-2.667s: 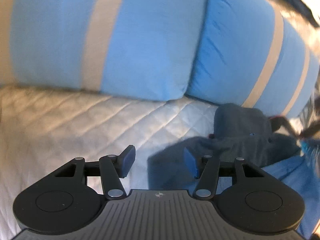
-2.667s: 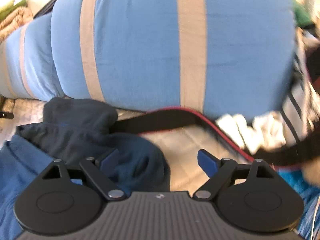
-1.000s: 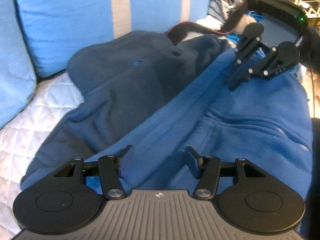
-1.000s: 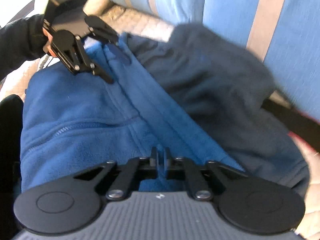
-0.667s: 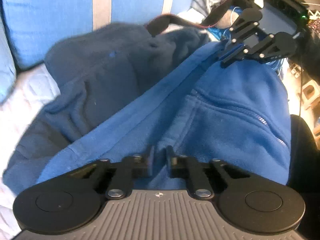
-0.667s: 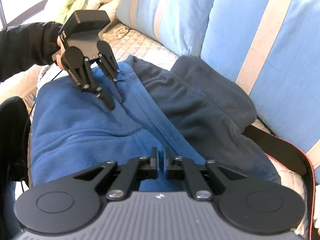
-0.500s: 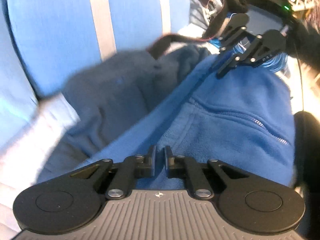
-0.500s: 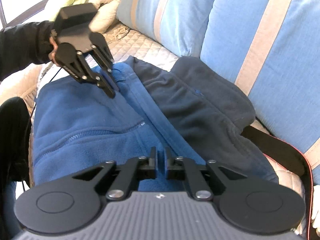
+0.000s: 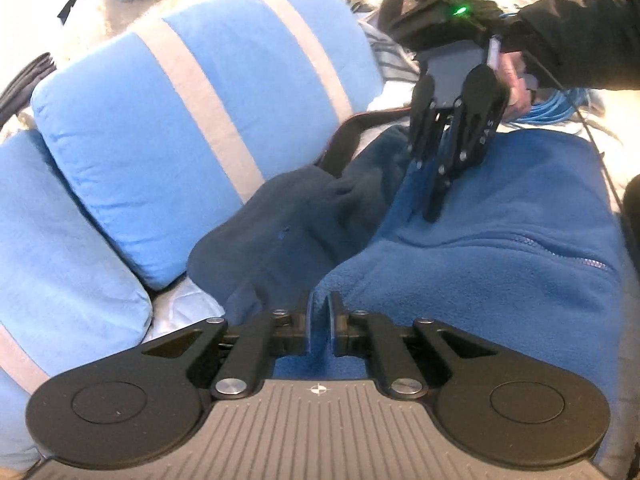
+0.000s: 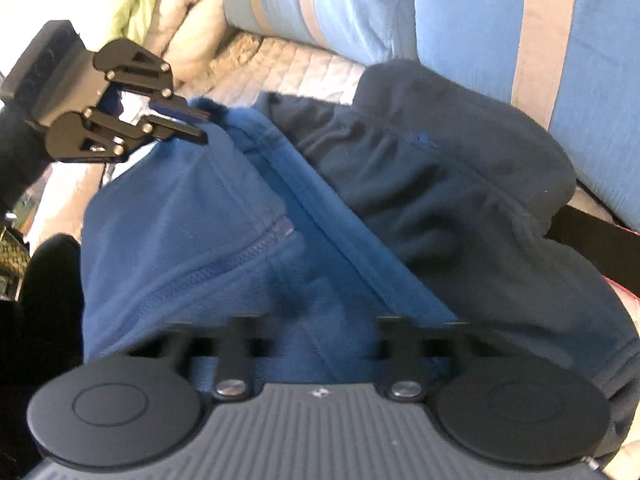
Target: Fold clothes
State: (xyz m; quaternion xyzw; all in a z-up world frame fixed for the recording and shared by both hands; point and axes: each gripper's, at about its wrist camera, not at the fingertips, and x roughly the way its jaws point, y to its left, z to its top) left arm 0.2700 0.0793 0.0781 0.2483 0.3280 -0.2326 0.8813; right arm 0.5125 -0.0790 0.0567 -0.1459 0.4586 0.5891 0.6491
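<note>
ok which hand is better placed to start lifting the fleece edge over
Left, probably. The left gripper is shut on the fleece edge, with blue fabric pinched between its fingers. The right gripper sits at the same edge, but its jaws are closing and its own view is too blurred to show a grip.

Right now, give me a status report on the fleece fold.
Left tool shut on blue fleece edge. Right tool jaws closing, fleece between them. Navy fabric bunched alongside, touching.
</note>
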